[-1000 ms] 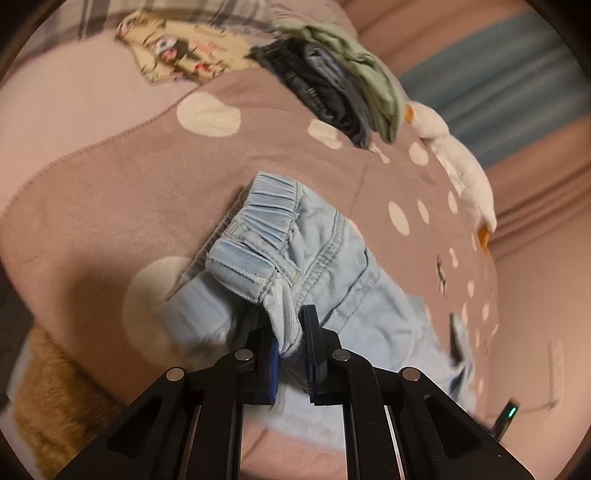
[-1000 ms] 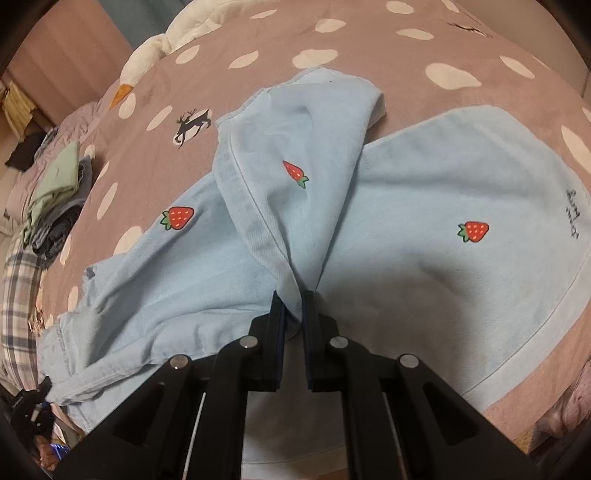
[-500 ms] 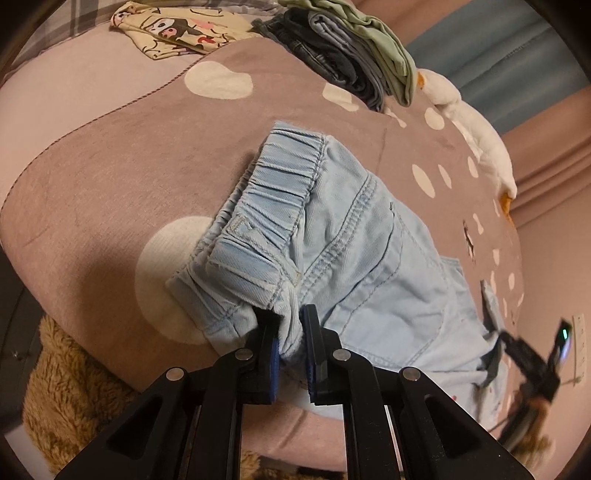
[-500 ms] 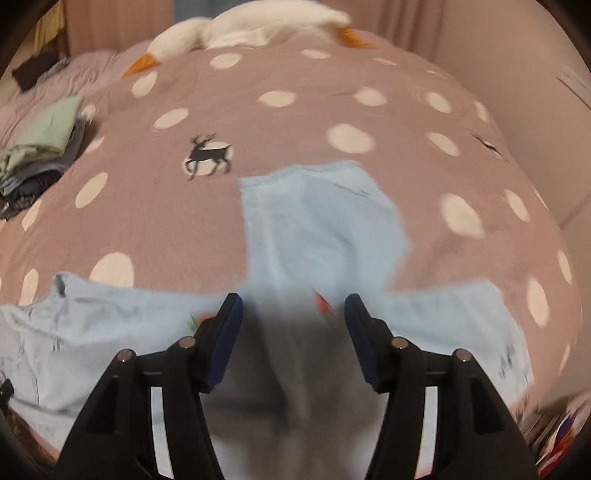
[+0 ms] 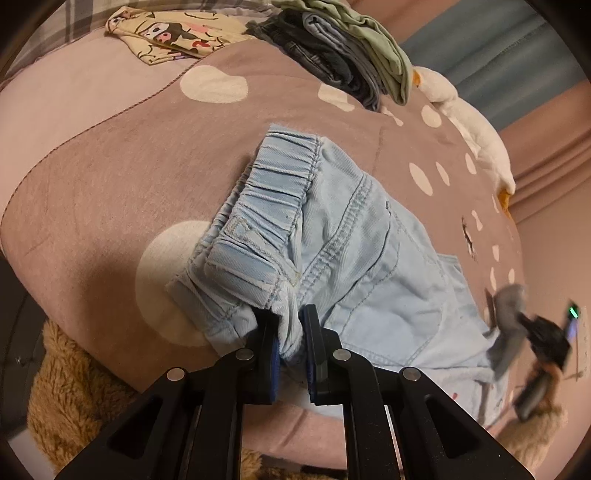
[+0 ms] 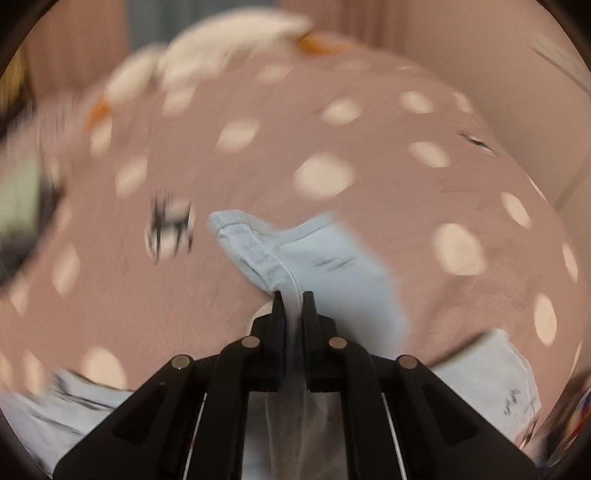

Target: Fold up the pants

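Light blue pants (image 5: 354, 251) lie on a mauve bedspread with cream dots (image 5: 110, 177). My left gripper (image 5: 290, 332) is shut on the elastic waistband corner near the bed's front edge. In the blurred right wrist view my right gripper (image 6: 293, 306) is shut on the hem of a pant leg (image 6: 325, 269), which is lifted and folded over. The right gripper also shows in the left wrist view (image 5: 543, 339), blurred at the far right, with cloth hanging from it.
A stack of folded clothes (image 5: 351, 51) and a yellow printed garment (image 5: 170, 33) lie at the back of the bed. A white goose plush (image 5: 469, 122) lies along the far side. A brown furry rug (image 5: 81, 391) is below the bed edge.
My right gripper opened half a second ago, then shut again on the pant leg hem and is moving fast. My left gripper has kept its hold on the waistband and lowered it onto the bed.
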Motion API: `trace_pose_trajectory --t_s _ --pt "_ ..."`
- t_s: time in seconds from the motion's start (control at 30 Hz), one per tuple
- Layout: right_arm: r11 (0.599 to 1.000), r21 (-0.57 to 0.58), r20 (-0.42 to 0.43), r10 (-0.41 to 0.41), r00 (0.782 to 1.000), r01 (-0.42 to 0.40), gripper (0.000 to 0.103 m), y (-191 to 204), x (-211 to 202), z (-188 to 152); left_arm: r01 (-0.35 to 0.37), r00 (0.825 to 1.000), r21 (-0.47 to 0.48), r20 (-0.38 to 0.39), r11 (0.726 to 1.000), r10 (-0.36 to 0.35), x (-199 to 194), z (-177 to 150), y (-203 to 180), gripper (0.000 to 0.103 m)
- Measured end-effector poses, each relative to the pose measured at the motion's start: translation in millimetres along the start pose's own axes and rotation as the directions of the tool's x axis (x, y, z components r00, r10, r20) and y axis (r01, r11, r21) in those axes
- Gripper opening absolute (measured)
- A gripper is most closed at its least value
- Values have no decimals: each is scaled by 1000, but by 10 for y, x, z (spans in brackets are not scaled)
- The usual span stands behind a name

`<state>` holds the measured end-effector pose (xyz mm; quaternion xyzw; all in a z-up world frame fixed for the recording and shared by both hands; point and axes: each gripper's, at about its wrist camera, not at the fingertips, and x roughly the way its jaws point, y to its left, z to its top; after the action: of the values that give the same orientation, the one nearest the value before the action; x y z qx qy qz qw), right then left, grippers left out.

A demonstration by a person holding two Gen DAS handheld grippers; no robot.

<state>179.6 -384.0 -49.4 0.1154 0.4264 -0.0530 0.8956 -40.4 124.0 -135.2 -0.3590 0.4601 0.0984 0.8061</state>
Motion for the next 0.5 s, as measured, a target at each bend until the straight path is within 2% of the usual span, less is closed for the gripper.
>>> trace_pose_trajectory --t_s 0.03,0.1,0.17,0.23,0.27,0.33,0.37,0.43,0.5 --pt "998 60 36 18 999 -20 7 -202 -160 -12 -2 1000 0 -2 1000 2 7 -1 -4 10" --pt "982 187 100 1 995 -19 7 -727 -484 -111 -3 1000 2 -6 1000 3 3 5 -12 10" --pt "961 276 110 -13 994 -18 7 -1088 -636 -278 3 1000 5 -13 1000 -3 -6 17 -11 10" --pt "941 339 66 -6 998 -17 7 -1377 -631 -535 17 1000 2 -24 1000 -16 -15 38 5 10" --pt "940 341 36 -19 999 5 7 -1426 -591 -638 19 999 0 -28 1000 -19 -18 48 11 10" --pt "930 355 -84 -66 994 92 7 -1577 -359 -923 21 999 -6 -31 1000 -22 -35 62 16 10" --pt "923 373 -111 -61 992 98 7 -1637 -296 -1013 18 999 -7 -29 1000 -18 -48 63 10 10" --pt "902 423 -122 -32 992 82 7 -1744 -227 -1157 12 1000 1 -20 1000 -12 -103 55 -26 10" --pt "894 445 -93 -15 996 55 7 -1773 -290 -1159 27 1000 11 -8 1000 -27 -214 47 -68 9"
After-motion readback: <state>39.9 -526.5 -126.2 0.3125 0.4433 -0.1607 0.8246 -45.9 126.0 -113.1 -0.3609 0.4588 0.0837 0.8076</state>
